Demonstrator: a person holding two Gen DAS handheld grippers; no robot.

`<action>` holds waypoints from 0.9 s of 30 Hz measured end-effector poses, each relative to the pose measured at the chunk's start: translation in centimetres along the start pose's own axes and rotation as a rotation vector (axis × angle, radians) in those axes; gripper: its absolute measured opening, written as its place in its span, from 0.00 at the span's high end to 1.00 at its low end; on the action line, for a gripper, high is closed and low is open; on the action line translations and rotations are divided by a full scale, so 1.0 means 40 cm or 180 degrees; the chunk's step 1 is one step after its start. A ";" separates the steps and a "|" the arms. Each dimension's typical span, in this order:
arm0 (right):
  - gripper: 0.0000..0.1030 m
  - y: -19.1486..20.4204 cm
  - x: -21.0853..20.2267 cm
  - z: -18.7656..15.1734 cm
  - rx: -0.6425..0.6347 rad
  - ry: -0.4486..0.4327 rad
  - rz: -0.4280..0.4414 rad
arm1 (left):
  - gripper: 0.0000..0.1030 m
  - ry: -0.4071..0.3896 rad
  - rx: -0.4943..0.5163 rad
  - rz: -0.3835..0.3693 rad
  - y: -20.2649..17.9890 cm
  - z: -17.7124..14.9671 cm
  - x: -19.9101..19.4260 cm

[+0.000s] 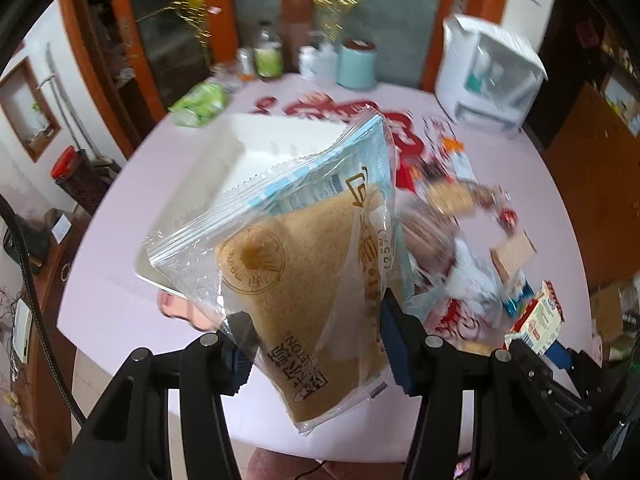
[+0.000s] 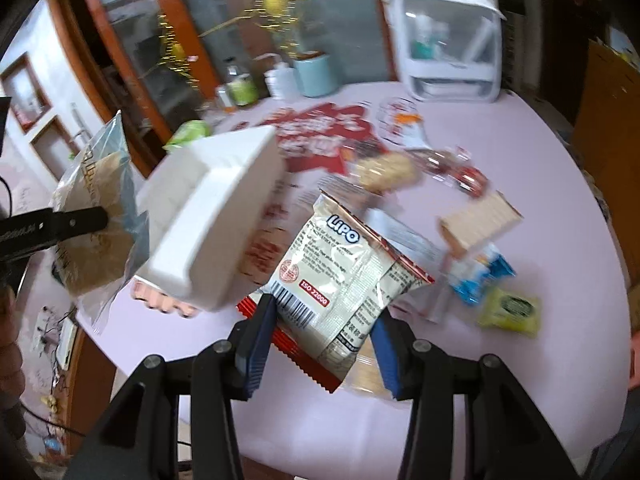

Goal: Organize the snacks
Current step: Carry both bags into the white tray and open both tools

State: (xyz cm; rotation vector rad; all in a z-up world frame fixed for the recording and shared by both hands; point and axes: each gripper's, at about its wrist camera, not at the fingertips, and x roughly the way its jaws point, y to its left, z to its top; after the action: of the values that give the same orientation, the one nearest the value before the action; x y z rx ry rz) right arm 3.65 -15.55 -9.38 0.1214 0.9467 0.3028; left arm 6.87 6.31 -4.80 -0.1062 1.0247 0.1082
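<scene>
My left gripper (image 1: 316, 344) is shut on a clear packet of brown cake (image 1: 304, 280), held above the table in front of a white tray (image 1: 248, 148). The same cake packet (image 2: 96, 220) and left gripper show at the left of the right wrist view. My right gripper (image 2: 320, 340) is shut on a white and red Lipo snack packet (image 2: 344, 276), held above the table. The white tray (image 2: 208, 216) is tilted up off the table, with a person's fingers (image 2: 160, 300) under its near edge. Several loose snacks (image 2: 476, 220) lie on the pink table (image 2: 560, 360) to the right.
At the back stand a white plastic box (image 2: 448, 44), a light blue pot (image 2: 316, 72) with a gold ornament, bottles (image 2: 280, 80) and a green bag (image 2: 188, 132). A red paper decoration (image 2: 320, 136) lies mid-table. A yellow-green packet (image 2: 508, 308) lies at the right.
</scene>
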 end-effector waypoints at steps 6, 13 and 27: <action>0.55 0.162 0.028 0.105 -0.0075 -0.0167 -0.0015 | 0.48 -0.0165 0.0004 -0.0023 0.176 0.079 -0.007; 0.54 0.353 0.150 0.205 -0.0014 -0.0205 -0.0143 | 0.48 -0.0106 0.0298 -0.0115 0.329 0.179 0.067; 0.53 0.475 0.325 0.237 0.0145 -0.0054 -0.0535 | 0.48 0.0172 0.1141 -0.0133 0.337 0.278 0.289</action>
State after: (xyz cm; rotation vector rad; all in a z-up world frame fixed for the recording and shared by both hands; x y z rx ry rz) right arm 14.62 6.80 -9.57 0.0852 0.9408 0.1250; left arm 20.34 21.67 -9.49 0.1965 1.0803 -0.1178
